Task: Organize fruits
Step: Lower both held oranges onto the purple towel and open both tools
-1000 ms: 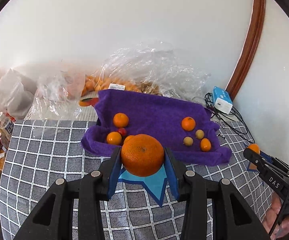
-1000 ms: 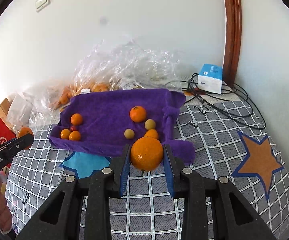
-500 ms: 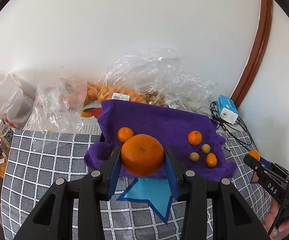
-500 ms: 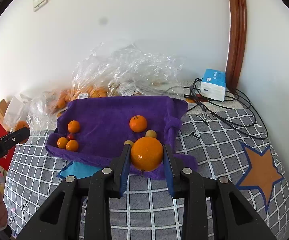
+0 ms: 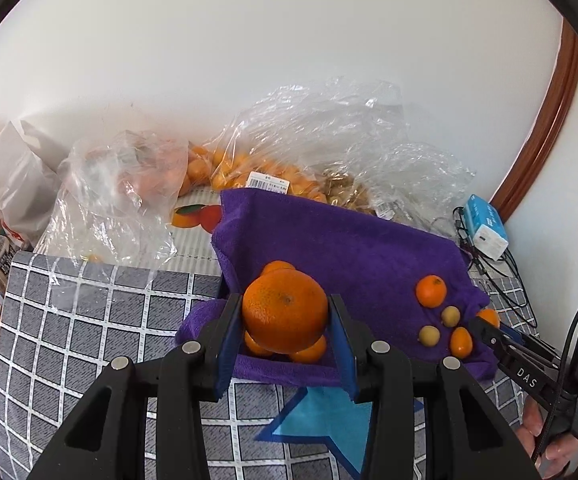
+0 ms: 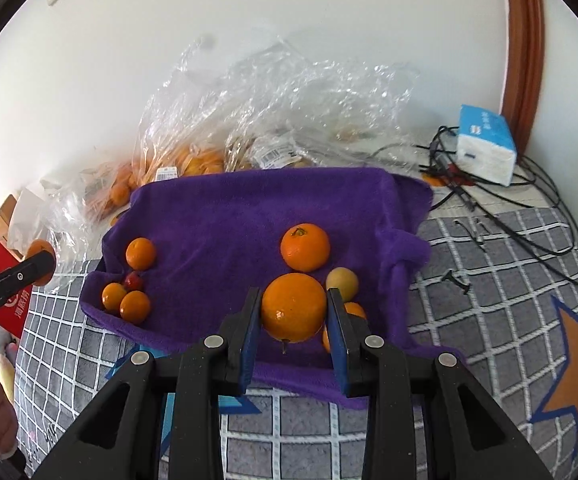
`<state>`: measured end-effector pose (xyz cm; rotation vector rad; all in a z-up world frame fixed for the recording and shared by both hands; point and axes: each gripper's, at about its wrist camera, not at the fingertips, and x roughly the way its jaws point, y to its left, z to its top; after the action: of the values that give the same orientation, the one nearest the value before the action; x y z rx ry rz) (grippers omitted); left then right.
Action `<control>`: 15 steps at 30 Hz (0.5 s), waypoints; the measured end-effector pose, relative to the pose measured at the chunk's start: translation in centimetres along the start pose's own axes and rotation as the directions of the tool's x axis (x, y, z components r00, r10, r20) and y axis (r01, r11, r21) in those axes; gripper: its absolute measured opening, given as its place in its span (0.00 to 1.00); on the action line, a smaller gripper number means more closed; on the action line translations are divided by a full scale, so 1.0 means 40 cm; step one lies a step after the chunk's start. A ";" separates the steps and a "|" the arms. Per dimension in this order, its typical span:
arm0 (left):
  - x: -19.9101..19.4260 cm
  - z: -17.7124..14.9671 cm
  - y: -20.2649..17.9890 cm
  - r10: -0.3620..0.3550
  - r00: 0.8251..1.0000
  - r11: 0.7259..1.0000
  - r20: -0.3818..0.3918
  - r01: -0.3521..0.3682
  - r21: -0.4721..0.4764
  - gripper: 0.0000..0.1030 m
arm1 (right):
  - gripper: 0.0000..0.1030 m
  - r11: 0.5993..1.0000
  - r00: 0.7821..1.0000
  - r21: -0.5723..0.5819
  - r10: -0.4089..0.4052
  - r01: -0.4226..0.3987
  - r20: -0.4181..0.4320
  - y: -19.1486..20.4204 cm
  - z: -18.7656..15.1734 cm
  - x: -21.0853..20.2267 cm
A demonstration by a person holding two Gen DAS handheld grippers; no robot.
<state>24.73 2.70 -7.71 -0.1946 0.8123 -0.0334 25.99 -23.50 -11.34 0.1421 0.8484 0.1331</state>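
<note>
Left-wrist view: I hold a large orange point(image 5: 285, 310) clamped between the blue pads of my left gripper point(image 5: 285, 320), over the near left edge of the purple towel point(image 5: 341, 240). Directly beneath and just beyond the claw lie three small oranges point(image 5: 309, 352), partly hidden by the held fruit.

Right-wrist view: my right gripper point(image 6: 293, 312) grips a second orange point(image 6: 293, 307) over the near right part of the towel. Just ahead of the claw sits a stemmed orange point(image 6: 305, 247), to its right a pale yellow fruit point(image 6: 341, 283), and under its right finger another small orange point(image 6: 353, 312).

Risk, as I judge it: both claws hang over occupied spots. If I let go here, each round fruit could land on its neighbours, roll, and scatter the groups or run off the towel's near edge onto the checked tablecloth point(image 6: 489, 280). Lowering further could press the fingers onto the fruit below. The towel's raised, soft folds may also tip a released orange.
</note>
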 end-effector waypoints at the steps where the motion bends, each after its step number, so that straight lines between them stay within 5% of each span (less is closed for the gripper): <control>1: 0.015 0.001 0.000 0.002 1.000 1.000 -0.009 -0.002 0.002 0.38 | 0.30 1.000 1.000 0.004 0.008 -0.008 -0.009 -0.001 0.003 0.018; 15: 0.164 0.015 -0.020 -0.030 0.995 0.999 -0.095 0.033 0.025 0.38 | 0.30 0.999 0.995 0.034 0.029 -0.026 -0.095 -0.028 0.022 0.193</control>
<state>29.73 1.32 -11.86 -0.1816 0.9027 -0.0838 31.75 -23.33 -16.65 0.1794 0.9439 0.1531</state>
